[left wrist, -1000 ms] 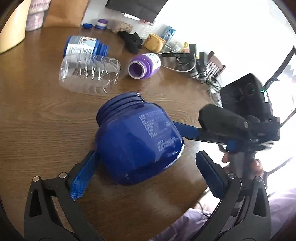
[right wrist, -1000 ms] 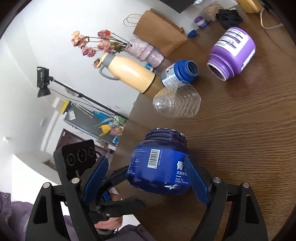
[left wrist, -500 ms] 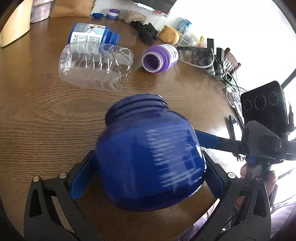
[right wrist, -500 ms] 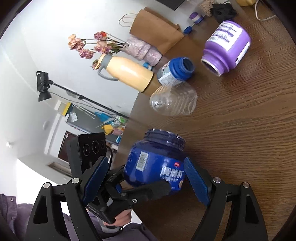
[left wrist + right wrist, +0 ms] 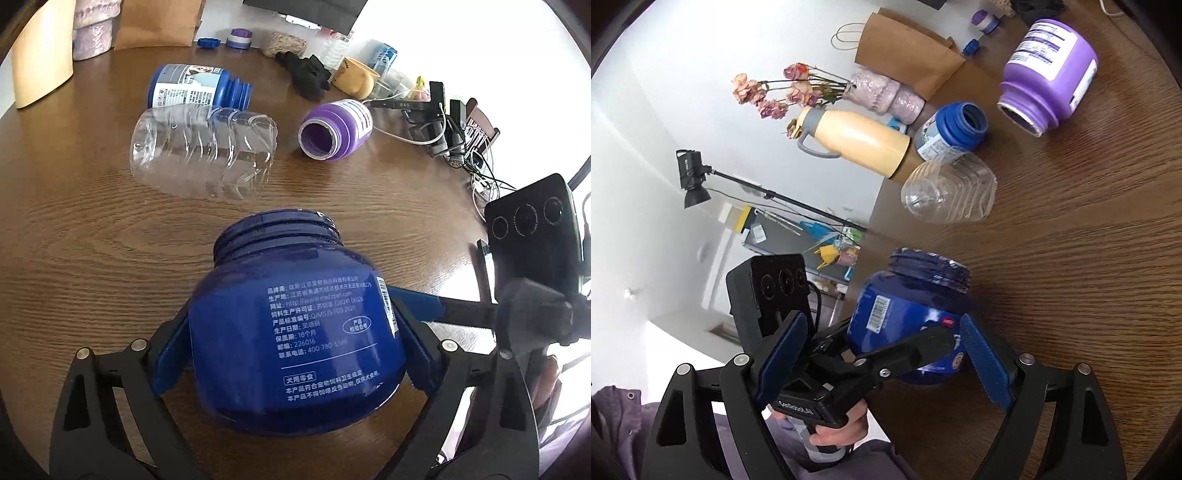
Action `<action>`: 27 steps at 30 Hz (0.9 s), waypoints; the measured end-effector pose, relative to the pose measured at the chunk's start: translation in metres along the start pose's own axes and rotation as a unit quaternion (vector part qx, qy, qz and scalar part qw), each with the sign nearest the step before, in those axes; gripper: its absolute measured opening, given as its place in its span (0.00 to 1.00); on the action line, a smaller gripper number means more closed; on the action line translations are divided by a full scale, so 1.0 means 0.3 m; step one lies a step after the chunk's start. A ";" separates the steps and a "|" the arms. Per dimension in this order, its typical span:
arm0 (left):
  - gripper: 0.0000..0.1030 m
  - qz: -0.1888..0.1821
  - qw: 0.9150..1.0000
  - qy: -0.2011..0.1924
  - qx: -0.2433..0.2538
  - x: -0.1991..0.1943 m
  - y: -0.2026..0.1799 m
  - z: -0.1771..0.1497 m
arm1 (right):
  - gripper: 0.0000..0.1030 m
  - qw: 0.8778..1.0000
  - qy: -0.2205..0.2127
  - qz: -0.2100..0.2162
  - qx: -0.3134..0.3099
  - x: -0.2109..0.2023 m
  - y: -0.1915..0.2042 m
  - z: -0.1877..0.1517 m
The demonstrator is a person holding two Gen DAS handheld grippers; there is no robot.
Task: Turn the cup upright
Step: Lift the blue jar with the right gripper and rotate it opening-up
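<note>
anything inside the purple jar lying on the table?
Left wrist view looks into the mouth of the purple jar: only purple inner wall shows, no contents near the opening. The far bottom is shadowed, so cannot confirm it is fully empty. Right wrist view shows the mouth too obliquely to help.

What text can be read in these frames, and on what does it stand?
"400-780-5566", "226016", "18个月": back label of the dark blue plastic jar.
"DAS": black device by the cables.
White labels on the purple plastic jar and the smaller blue bottle: too blurred.
</note>
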State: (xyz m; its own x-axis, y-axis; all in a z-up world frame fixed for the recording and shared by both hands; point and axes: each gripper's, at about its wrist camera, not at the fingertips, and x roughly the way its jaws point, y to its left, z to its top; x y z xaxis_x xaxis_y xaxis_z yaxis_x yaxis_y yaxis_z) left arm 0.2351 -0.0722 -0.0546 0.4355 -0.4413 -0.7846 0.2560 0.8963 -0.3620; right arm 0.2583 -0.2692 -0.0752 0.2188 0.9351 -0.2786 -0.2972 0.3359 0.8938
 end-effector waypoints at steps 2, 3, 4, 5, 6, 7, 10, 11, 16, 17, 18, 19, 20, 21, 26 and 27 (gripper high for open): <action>0.90 0.007 1.000 -0.003 0.002 -0.003 -0.006 -0.007 | 0.86 1.000 -0.005 -0.015 0.001 -0.007 -0.005 0.001; 0.90 0.011 1.000 -0.005 0.000 -0.005 -0.007 -0.010 | 0.86 1.000 -0.006 -0.019 0.003 -0.009 -0.009 0.002; 0.90 0.014 1.000 -0.010 -0.004 -0.009 -0.005 -0.013 | 0.86 1.000 -0.006 -0.021 0.005 -0.010 -0.012 0.001; 0.90 0.014 1.000 -0.017 -0.010 -0.016 0.001 -0.019 | 0.86 1.000 -0.006 -0.025 0.004 -0.010 -0.013 0.002; 0.90 0.012 1.000 -0.020 -0.013 -0.021 0.006 -0.023 | 0.86 1.000 -0.006 -0.030 0.002 -0.008 -0.012 0.003; 0.90 0.009 1.000 -0.022 -0.016 -0.026 0.009 -0.026 | 0.86 0.999 -0.007 -0.035 0.002 -0.006 -0.012 0.004; 0.90 -0.002 1.000 -0.022 -0.008 -0.049 0.006 -0.032 | 0.87 1.000 -0.001 -0.030 0.004 0.005 -0.007 0.004; 0.90 -0.005 1.000 -0.029 0.004 -0.064 -0.003 -0.036 | 0.87 1.000 0.002 -0.025 0.002 0.009 -0.002 0.004; 0.90 -0.029 0.994 -0.084 0.058 -0.146 -0.055 -0.059 | 1.00 1.000 0.023 -0.012 -0.008 0.055 0.025 -0.003; 0.90 -0.033 0.994 -0.086 0.064 -0.149 -0.059 -0.059 | 1.00 1.000 0.027 -0.001 -0.007 0.062 0.028 -0.005; 0.90 -0.036 0.993 -0.086 0.074 -0.151 -0.067 -0.061 | 1.00 0.999 0.035 0.008 -0.007 0.074 0.032 -0.008; 0.90 -0.040 0.992 -0.087 0.082 -0.150 -0.073 -0.062 | 1.00 0.999 0.046 0.016 -0.005 0.092 0.036 -0.014; 0.90 -0.049 0.991 -0.086 0.090 -0.151 -0.080 -0.065 | 1.00 0.998 0.056 0.022 -0.002 0.108 0.036 -0.019; 0.90 -0.056 0.990 -0.087 0.096 -0.153 -0.084 -0.067 | 1.00 0.998 0.065 0.027 0.001 0.120 0.037 -0.023; 0.90 -0.078 0.986 -0.084 0.118 -0.157 -0.074 -0.076 | 1.00 0.998 0.056 0.017 0.003 0.116 0.049 -0.017; 0.90 -0.087 0.986 -0.085 0.116 -0.160 -0.067 -0.081 | 0.99 0.998 0.056 0.018 0.004 0.111 0.050 -0.014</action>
State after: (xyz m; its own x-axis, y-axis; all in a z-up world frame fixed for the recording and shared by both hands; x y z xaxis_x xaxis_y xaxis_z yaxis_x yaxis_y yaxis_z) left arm 0.1880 -0.0681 -0.0217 0.5005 -0.6056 -0.6186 0.5219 0.7812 -0.3426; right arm 0.2572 -0.2327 -0.0727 0.1032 0.9533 -0.2840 -0.2954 0.3020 0.9064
